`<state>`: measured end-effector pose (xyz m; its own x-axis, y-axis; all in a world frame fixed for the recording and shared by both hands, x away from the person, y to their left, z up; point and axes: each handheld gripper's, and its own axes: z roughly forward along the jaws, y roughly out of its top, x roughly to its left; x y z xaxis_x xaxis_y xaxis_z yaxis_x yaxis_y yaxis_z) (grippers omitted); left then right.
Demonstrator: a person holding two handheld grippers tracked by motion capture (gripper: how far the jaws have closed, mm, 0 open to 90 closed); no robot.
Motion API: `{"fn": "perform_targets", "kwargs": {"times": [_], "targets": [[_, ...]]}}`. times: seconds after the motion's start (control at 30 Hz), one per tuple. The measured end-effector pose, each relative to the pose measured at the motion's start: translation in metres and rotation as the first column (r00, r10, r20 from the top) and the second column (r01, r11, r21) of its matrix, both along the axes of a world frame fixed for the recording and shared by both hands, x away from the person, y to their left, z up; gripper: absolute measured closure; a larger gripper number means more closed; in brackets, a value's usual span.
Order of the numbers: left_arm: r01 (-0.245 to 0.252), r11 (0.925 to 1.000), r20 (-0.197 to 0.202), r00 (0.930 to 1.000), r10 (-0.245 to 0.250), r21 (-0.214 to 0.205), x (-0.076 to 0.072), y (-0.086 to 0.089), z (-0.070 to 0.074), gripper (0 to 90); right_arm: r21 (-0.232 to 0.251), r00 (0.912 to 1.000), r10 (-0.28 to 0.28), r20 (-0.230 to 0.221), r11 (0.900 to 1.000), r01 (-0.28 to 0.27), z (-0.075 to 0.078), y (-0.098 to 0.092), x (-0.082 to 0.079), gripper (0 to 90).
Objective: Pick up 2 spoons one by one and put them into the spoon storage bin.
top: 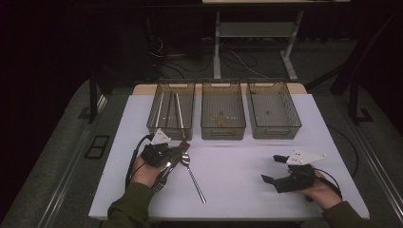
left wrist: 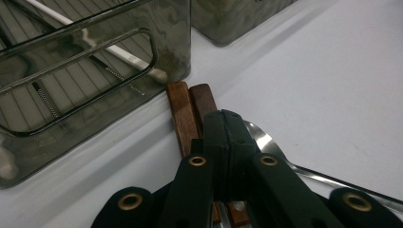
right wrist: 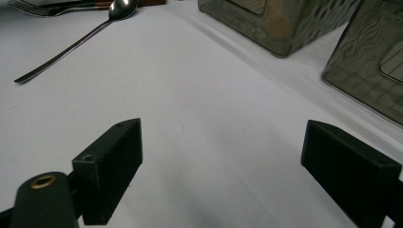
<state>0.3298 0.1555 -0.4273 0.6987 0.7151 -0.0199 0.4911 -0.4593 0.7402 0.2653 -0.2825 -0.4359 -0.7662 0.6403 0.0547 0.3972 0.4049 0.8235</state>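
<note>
Two wooden-handled forks (top: 167, 170) lie side by side at the front left of the white table (top: 237, 156), their handles (left wrist: 187, 111) pointing at the left bin. A metal spoon (top: 194, 178) lies just right of them, its bowl (left wrist: 263, 141) beside the handles. My left gripper (top: 178, 151) is directly over the fork handles, jaws pressed together (left wrist: 223, 121) with nothing visible between the pads. My right gripper (top: 272, 169) hovers low at the front right, jaws wide open (right wrist: 221, 156) over bare table. From there the spoon (right wrist: 71, 45) and fork tines (right wrist: 43, 5) lie far off.
Three translucent grey bins stand in a row at the back: the left bin (top: 153, 114) holds long thin sticks, the middle bin (top: 223, 128) some small brownish items, the right bin (top: 290, 114) looks empty. The left bin's wall (left wrist: 95, 85) is close to my left gripper.
</note>
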Motion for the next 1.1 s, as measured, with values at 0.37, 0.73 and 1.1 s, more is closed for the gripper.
{"fn": "perform_targets", "kwargs": {"times": [0.37,0.73,1.1], "targets": [[-0.025,0.998,-0.013,0.9996,0.026,0.058,0.003,-0.006,-0.006,89.0,-0.011,1.0,0.003,0.001,0.9999,-0.003,0.0,0.0,0.0,13.5],[0.006,0.9973,-0.006,1.0,-0.006,0.073,0.009,-0.019,-0.008,88.9,-0.01,1.0,0.006,0.003,0.9999,-0.005,0.0,0.0,0.0,13.4],[0.033,0.996,-0.024,0.9992,-0.031,0.083,0.013,-0.032,-0.012,88.9,-0.007,1.0,0.007,0.007,0.9999,-0.007,0.001,0.0,-0.001,13.5]]}}
